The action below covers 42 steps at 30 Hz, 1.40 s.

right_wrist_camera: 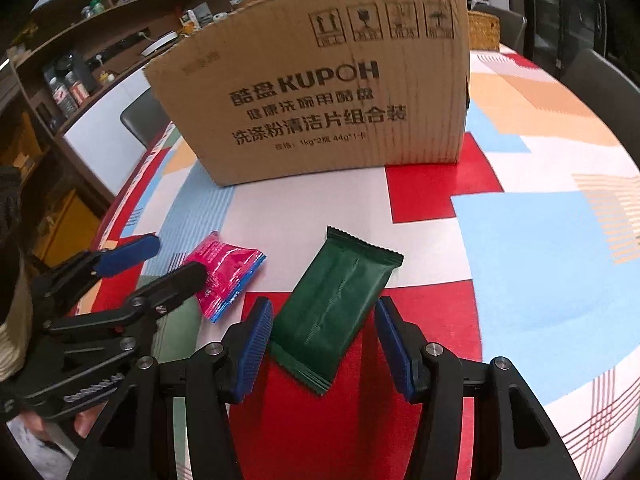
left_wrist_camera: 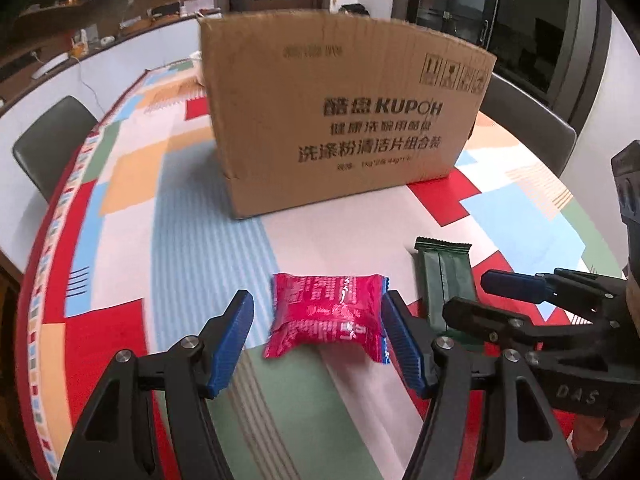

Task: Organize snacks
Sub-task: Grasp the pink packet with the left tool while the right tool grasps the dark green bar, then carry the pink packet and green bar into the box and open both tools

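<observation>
Patchwork-cloth counter (left_wrist_camera: 168,208) | left wrist: left tongs (left_wrist_camera: 316,338) gaped around red packet (left_wrist_camera: 326,316), clamping nothing; pinching one crimped end risked a slip; carton (left_wrist_camera: 340,116) ahead read "KUPOH" | right wrist: right tongs (right_wrist_camera: 324,340) gaped astride tilted green bar (right_wrist_camera: 332,304), unlabelled; skew risked a corner-only grip.

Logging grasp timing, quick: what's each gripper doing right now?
Left gripper: open around the red snack packet.
Right gripper: open around the green bar.

cardboard box (left_wrist_camera: 340,116) blocks beyond, tablecloth (left_wrist_camera: 180,220) open
</observation>
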Tool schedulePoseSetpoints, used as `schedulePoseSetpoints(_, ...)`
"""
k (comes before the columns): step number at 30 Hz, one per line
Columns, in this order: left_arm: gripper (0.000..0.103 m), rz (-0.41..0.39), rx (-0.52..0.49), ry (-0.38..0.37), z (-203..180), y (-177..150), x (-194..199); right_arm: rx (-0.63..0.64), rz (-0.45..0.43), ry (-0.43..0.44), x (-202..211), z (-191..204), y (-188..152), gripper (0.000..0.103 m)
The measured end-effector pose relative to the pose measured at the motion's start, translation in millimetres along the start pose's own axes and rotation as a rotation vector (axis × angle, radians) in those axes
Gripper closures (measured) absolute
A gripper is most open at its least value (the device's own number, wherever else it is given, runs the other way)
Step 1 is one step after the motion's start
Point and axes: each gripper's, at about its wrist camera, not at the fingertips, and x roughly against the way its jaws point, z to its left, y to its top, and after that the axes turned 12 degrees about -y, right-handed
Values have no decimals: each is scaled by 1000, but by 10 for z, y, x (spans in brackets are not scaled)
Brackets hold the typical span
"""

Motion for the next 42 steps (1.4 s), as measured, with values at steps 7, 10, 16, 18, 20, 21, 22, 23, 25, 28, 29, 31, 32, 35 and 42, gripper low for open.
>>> schedulePoseSetpoints(7,38,27,64,-8,131,-22,-196,13,15,-27,-160,33,50,49)
schedulePoseSetpoints(10,45,14,72,3,168,-44,-196,41,2,-52,-205,84,55,49)
schedulePoseSetpoints(16,57,1,109,46,227,-133,-86,86,-12,-69,-266,252,103,49)
schedulePoseSetpoints(18,57,4,111,76,218,-177,-35,100,-14,-79,-287,303,111,49)
schedulePoseSetpoints(20,57,-1,115,88,191,-218,23,121,-15,-98,-315,377,131,49)
schedulePoseSetpoints(21,57,-6,119,93,177,-245,62,136,-17,-111,-326,417,131,49)
schedulePoseSetpoints(22,57,-12,124,99,164,-277,106,149,-21,-126,-336,458,127,49)
schedulePoseSetpoints(23,57,-17,127,104,155,-302,138,160,-26,-138,-343,468,119,49)
schedulePoseSetpoints(25,57,-28,141,115,149,-375,229,192,-40,-176,-354,557,76,49)
schedulePoseSetpoints(28,57,-30,173,127,164,-477,329,197,-67,-204,-349,658,22,50)
schedulePoseSetpoints(29,57,-29,178,132,163,-501,350,202,-73,-207,-342,689,1,55)
schedulePoseSetpoints(31,57,-27,181,145,144,-543,381,222,-82,-204,-324,748,-43,58)
schedulePoseSetpoints(32,57,-25,182,149,128,-557,384,232,-85,-202,-311,743,-50,58)
schedulePoseSetpoints(35,57,-19,186,151,72,-597,397,245,-98,-171,-250,731,-161,58)
schedulePoseSetpoints(42,57,-3,156,128,-206,-637,373,325,-198,-178,52,625,-460,58)
